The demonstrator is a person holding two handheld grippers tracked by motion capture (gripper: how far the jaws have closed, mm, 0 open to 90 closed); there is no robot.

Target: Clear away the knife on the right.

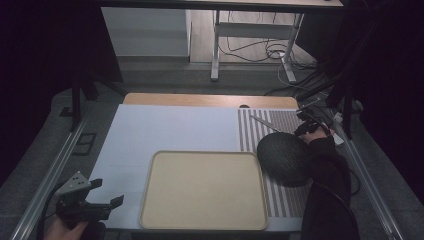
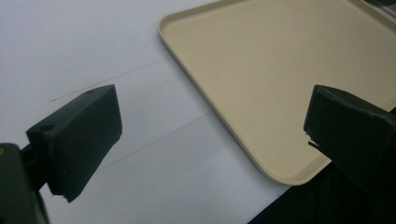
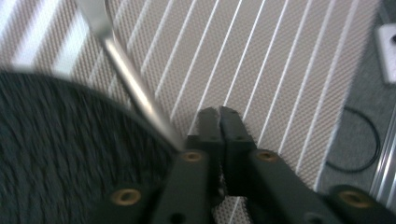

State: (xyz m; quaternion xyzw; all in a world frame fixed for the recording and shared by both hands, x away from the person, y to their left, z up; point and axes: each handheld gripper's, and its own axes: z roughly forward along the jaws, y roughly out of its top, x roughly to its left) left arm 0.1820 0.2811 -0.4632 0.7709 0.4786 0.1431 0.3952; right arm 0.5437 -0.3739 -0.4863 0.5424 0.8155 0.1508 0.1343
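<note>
Bench (image 1: 150, 130): pale sheet over most of the top, a wooden strip bare along the far edge; no brand or writing readable anywhere.
Tray (image 1: 202, 190): beige, rectangular, rounded corners, at the near centre of the bench; its near corner overhangs the sheet's edge in the left gripper view.
Striped mat (image 1: 260, 131): grey and white, on the bench's right, partly covered.
Dark round object (image 1: 283, 157): woven texture, lying on the mat just right of the tray; blurred in the right gripper view.
Metal utensil (image 1: 262, 122): thin, on the mat; its type is hard to make out.
Left gripper (image 1: 104, 195): near left corner, jaws wide apart, holding nothing.
Right gripper (image 3: 219, 114): jaws together over the mat, beside the utensil's handle; nothing visibly between them.
</note>
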